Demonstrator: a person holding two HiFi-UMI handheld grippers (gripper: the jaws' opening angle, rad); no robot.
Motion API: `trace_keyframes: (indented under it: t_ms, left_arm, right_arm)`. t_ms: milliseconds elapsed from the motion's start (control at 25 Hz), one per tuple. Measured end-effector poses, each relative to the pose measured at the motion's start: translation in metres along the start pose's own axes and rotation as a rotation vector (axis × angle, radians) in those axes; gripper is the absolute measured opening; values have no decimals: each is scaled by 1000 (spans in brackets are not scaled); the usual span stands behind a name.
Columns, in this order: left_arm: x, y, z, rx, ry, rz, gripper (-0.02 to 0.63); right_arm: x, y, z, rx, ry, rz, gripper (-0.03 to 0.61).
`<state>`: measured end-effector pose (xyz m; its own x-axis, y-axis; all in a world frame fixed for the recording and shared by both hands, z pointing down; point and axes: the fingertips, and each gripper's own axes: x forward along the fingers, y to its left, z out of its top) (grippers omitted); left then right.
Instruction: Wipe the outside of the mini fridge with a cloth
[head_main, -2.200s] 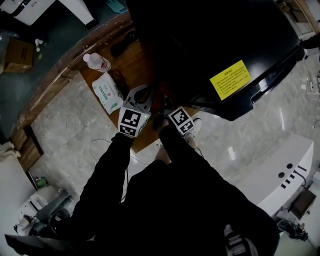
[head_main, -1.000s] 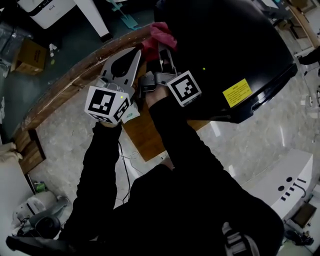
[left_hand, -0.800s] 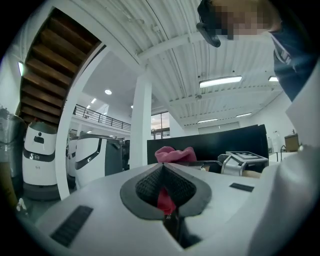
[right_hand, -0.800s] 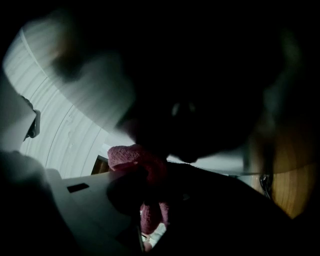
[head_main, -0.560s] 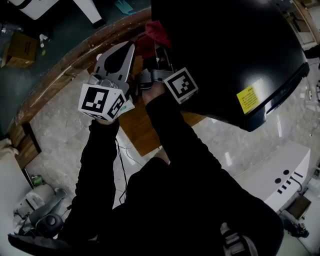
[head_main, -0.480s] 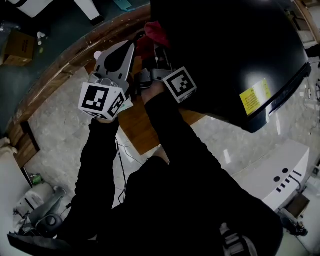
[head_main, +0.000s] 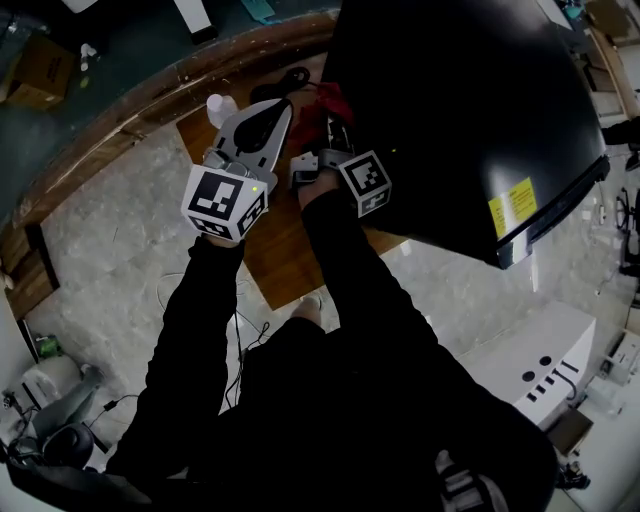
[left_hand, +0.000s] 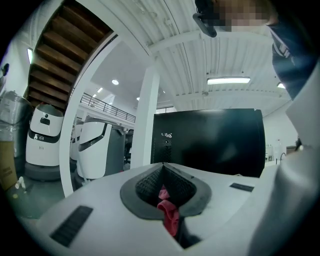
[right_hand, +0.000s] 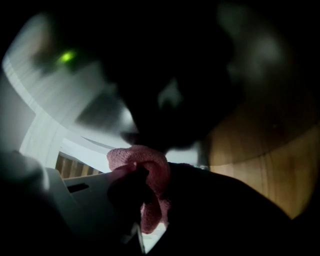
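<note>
At the far left of the head view a brown cardboard box (head_main: 38, 78) sits on the dark floor. Its flaps look shut, so its contents cannot be told. Further right, a white-capped plastic bottle (head_main: 217, 106) pokes out from behind the left gripper (head_main: 280, 108), with its body hidden and its fill unreadable.

In the left gripper view the left gripper (left_hand: 162, 166) has its jaws brought together, with the tips meeting. A fold of the red cloth (left_hand: 170, 215) sits in the hollow between the dark pads (left_hand: 145, 185).

The red cloth (head_main: 328, 100) bunches just beyond the two gripper tips, over the wooden board (head_main: 285, 245). The right gripper (head_main: 330, 122) lies close beside the left one. In its own view the right gripper (right_hand: 142, 172) has its jaws clamped on the red cloth (right_hand: 150, 175), which loops over one jaw and hangs down between them.

The black mini fridge (head_main: 470, 100) fills the upper right of the head view, with the cloth at its left edge. The views do not settle whether the cloth presses on it. A yellow label (head_main: 510, 207) sits near the fridge's lower right corner, and a white machine (head_main: 535, 365) stands beyond on the pale floor.
</note>
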<state>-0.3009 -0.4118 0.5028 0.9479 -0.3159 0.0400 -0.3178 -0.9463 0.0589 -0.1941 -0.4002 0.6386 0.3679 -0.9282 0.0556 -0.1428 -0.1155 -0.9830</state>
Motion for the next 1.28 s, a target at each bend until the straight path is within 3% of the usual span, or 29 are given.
trace_keyframes:
  t_ms: [120, 240, 360, 480, 640, 800, 920, 1160, 1280]
  left_arm:
    - [-15, 4, -4, -7, 8, 18, 6]
    - [-23, 10, -30, -47, 48, 37, 6]
    - [-34, 12, -65, -98, 95, 54, 6]
    - [-57, 8, -87, -124, 119, 80, 6]
    - [-87, -6, -99, -149, 138, 108, 6]
    - [-124, -33, -85, -168, 120, 142, 6]
    - [-151, -62, -68, -198, 89, 173, 6]
    - [-187, -144, -34, -131, 98, 162, 6]
    - [-207, -202, -13, -101, 83, 147, 6]
  right_arm:
    - [1, -34, -5, -2, 4, -69, 83]
    - [2, -79, -11, -15, 11, -151, 83]
    - [1, -109, -16, -131, 42, -198, 81]
    - [-5, -105, -28, -243, 125, -169, 78]
    - [-38, -64, -63, -341, 286, -51, 78]
    - [-97, -7, -85, -458, 440, 96, 75]
    - [-148, 32, -82, -599, 538, 198, 72]
    - [-259, 105, -55, -939, 704, 482, 71]
    - [-320, 144, -33, -971, 727, 622, 71]
